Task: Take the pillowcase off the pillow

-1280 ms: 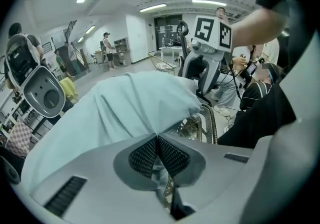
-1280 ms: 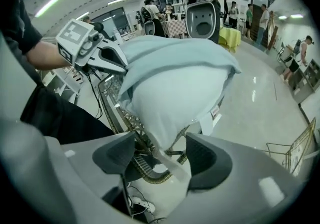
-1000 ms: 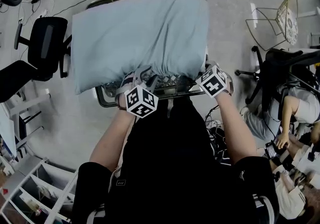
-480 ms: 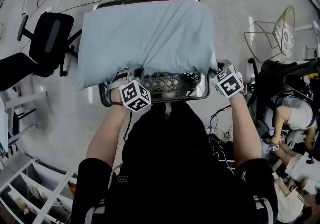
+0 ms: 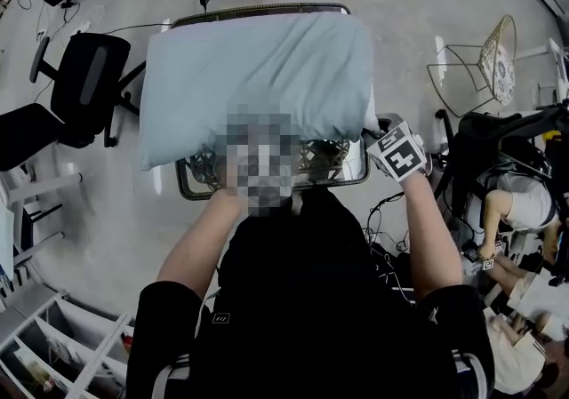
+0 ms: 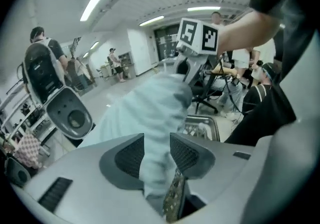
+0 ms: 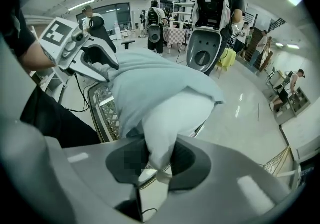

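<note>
Lifting the near end off the basket (image 5: 185, 186): left gripper (image 6: 156, 149), jaws just reopened, clasps bunched pillowcase (image 6: 150, 111); right gripper (image 7: 157, 157), just tightened, pinches bare white pillow (image 7: 172, 118); peeling can now begin.

**Bright overhead light, bowed edges, one smeared view**

We see a bright hall lit from above. Ceiling strips (image 6: 95, 2) glow at eleven o'clock in the left gripper view and near twelve in the right gripper view. Shadows are soft and faint. The floor (image 7: 240, 103) shows pale glare at three o'clock in the right gripper view. Both gripper views bend hard at their rims and fall to black corners, and the head view bows too. In the left gripper view the pillowcase (image 6: 155, 113) is smeared by motion at centre. In the right gripper view the pillow (image 7: 170, 118) looks sharper and nearly washed white.
</note>
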Available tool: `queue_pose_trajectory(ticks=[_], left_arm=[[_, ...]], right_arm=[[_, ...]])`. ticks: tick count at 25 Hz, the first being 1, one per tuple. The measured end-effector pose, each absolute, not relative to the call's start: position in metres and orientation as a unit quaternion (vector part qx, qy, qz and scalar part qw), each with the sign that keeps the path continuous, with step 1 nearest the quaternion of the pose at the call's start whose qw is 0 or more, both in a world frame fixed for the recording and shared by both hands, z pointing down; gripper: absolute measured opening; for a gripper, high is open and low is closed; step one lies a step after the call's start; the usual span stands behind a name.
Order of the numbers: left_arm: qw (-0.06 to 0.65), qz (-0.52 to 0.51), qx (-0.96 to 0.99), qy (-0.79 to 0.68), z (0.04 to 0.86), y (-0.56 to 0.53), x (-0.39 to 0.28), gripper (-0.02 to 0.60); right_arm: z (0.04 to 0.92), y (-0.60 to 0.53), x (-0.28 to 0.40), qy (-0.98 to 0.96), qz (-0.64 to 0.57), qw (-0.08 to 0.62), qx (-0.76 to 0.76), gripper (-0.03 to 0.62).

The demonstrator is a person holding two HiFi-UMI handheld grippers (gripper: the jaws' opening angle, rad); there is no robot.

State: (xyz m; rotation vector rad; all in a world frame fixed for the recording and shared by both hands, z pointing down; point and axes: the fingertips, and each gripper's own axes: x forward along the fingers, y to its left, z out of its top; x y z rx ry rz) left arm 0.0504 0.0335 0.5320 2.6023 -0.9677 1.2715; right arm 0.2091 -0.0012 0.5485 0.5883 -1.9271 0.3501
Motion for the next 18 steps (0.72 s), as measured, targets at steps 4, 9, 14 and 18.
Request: queue_pose_trajectory(ticks=[4, 9, 14, 18], left_arm=[[0.019, 0.405, 0.871, -0.277, 0.53, 0.024, 0.112, 0.169], [-0.021, 0.464, 0.847, -0.258, 0.549, 0.024, 0.099, 0.02], [-0.048, 0.514, 0.821, -0.244, 0.566, 0.034, 0.062, 0.011], [-0.021, 0.533, 0.808, -0.25, 0.581, 0.044, 0.028, 0.008]], right_arm=[[0.54, 0.003, 0.204, -0.809, 0.144, 0.514, 0.245, 0.097], [0.543, 0.006, 0.208, -0.808, 0.147, 0.519, 0.236, 0.097], [0.55, 0.013, 0.214, -0.809, 0.156, 0.52, 0.224, 0.097], [0.561, 0.026, 0.221, -0.808, 0.176, 0.518, 0.22, 0.095]])
